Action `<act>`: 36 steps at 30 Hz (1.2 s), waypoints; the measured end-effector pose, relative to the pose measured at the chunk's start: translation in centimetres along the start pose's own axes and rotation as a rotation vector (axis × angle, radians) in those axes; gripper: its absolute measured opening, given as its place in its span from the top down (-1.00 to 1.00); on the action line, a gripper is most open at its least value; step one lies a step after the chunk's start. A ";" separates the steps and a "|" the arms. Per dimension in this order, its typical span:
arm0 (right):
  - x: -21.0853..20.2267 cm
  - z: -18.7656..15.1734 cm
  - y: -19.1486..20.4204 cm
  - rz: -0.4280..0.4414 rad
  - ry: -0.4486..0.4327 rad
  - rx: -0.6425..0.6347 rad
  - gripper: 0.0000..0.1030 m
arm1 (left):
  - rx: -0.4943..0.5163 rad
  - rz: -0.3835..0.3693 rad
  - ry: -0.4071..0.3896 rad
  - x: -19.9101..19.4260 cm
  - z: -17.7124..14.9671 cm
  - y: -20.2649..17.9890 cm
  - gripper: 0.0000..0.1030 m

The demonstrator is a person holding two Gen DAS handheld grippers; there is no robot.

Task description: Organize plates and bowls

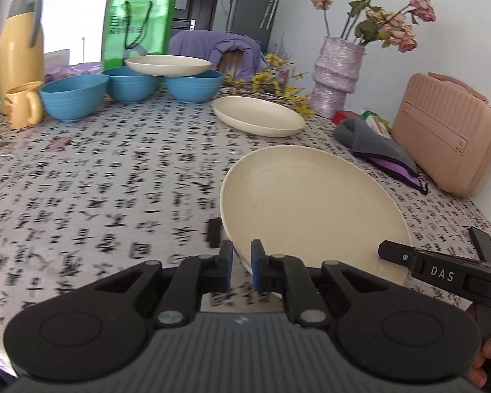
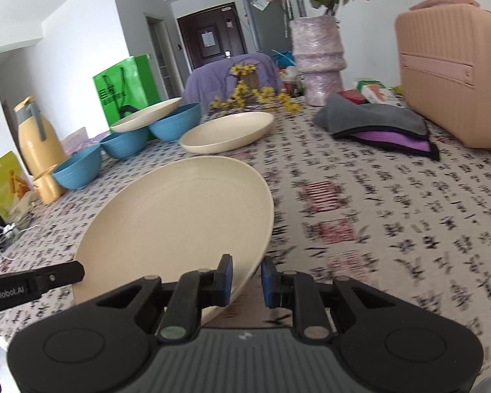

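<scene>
"DAS" stands on the right gripper [image 1: 440,273] (white letters); "GenRobot.AI" on the left gripper [image 2: 32,286]; tablecloth [image 1: 114,180] characters blur.

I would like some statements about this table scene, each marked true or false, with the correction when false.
1. Both grippers hold the same cream plate. True.
2. There are four blue bowls. False: three blue bowls stand in a row.
3. A cream plate rests on top of the bowls. True.
4. The vase is empty. False: it holds dried flowers.
5. The left gripper holds a mug. False: the yellow mug stands beside the bowls.
</scene>
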State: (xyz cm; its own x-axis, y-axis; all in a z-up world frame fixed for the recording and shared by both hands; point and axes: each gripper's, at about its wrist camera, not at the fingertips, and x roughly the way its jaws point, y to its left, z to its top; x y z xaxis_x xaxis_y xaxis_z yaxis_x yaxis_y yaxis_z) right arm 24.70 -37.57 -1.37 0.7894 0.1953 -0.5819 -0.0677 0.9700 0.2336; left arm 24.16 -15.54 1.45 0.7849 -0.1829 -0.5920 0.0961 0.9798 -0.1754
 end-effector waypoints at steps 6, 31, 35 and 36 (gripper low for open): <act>0.3 0.5 -3.5 -0.037 0.009 0.018 0.65 | 0.020 -0.030 0.016 1.3 -0.4 -2.5 0.77; -3.0 -0.1 -1.1 -0.058 -0.104 -0.151 -0.71 | 0.118 0.050 -0.154 -3.6 -2.2 -1.4 -1.00; -5.1 -1.6 0.8 -0.034 -0.133 -0.211 -0.73 | 0.147 0.091 -0.201 -6.1 -3.7 -0.6 -1.00; -5.7 -2.2 1.3 -0.027 -0.140 -0.223 -0.74 | 0.143 0.096 -0.209 -6.8 -4.3 -0.2 -1.00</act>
State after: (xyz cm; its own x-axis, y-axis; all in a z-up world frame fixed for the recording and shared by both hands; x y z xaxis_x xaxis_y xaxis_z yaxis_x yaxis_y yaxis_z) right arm 18.79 -37.08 0.55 0.8685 0.1623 -0.4684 -0.1662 0.9855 0.0335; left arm 16.12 -14.87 2.16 0.9024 -0.0829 -0.4228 0.0891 0.9960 -0.0051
